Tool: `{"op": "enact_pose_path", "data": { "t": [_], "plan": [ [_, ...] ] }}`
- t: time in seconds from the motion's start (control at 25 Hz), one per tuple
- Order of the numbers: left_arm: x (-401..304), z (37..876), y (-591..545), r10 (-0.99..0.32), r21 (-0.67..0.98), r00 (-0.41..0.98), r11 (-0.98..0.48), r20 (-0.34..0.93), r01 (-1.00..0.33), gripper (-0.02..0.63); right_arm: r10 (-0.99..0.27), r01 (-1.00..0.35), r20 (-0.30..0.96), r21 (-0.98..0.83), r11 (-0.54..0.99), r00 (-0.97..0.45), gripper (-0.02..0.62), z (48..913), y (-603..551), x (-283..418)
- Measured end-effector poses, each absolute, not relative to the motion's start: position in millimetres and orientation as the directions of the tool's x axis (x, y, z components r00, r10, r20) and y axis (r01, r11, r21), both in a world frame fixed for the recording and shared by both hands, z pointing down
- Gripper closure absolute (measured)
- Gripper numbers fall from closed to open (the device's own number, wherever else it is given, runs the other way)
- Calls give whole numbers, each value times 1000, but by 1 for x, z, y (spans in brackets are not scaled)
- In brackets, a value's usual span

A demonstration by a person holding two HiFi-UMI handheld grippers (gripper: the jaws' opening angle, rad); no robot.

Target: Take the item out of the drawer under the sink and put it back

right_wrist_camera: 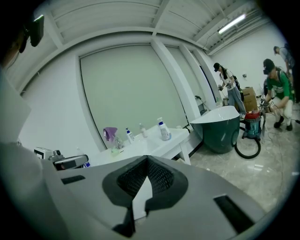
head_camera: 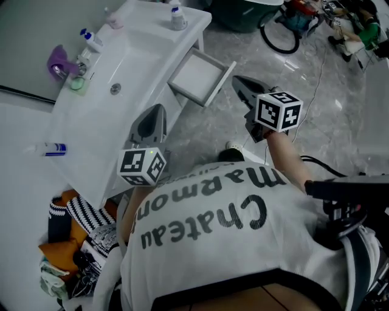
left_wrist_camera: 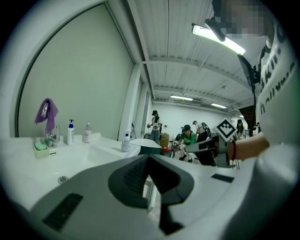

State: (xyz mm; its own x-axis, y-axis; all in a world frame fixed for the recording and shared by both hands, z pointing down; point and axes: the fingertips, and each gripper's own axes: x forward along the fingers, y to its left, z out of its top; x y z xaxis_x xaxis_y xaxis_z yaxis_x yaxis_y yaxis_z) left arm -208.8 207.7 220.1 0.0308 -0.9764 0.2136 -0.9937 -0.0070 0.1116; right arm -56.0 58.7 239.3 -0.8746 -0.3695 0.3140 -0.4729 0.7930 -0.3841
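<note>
The white drawer (head_camera: 194, 74) under the sink counter (head_camera: 130, 58) stands pulled out, and its inside looks bare in the head view. No item shows between either pair of jaws. My left gripper (head_camera: 159, 109) hangs by the counter's front edge, left of the drawer, its jaws shut with nothing in them (left_wrist_camera: 149, 157). My right gripper (head_camera: 238, 81) is just right of the drawer's front corner, jaws together and empty (right_wrist_camera: 147, 158). Both point roughly level towards the sink.
On the counter stand pump bottles (head_camera: 92, 41) (head_camera: 177, 17), a purple cloth over the tap (head_camera: 59, 61) and a small tube (head_camera: 55, 149). Clothes are piled on the floor at the lower left (head_camera: 73, 243). A dark green tub (right_wrist_camera: 220, 129) and people are beyond.
</note>
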Motion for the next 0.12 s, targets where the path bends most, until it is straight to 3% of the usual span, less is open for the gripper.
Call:
{"op": "enact_pose_path", "data": {
  "t": [0.12],
  "plan": [
    [-207,218,208,-975,120,29,-2,219,-993,597,-370,-475,319,-378,795,-873,586,235,59,-55]
  ]
}}
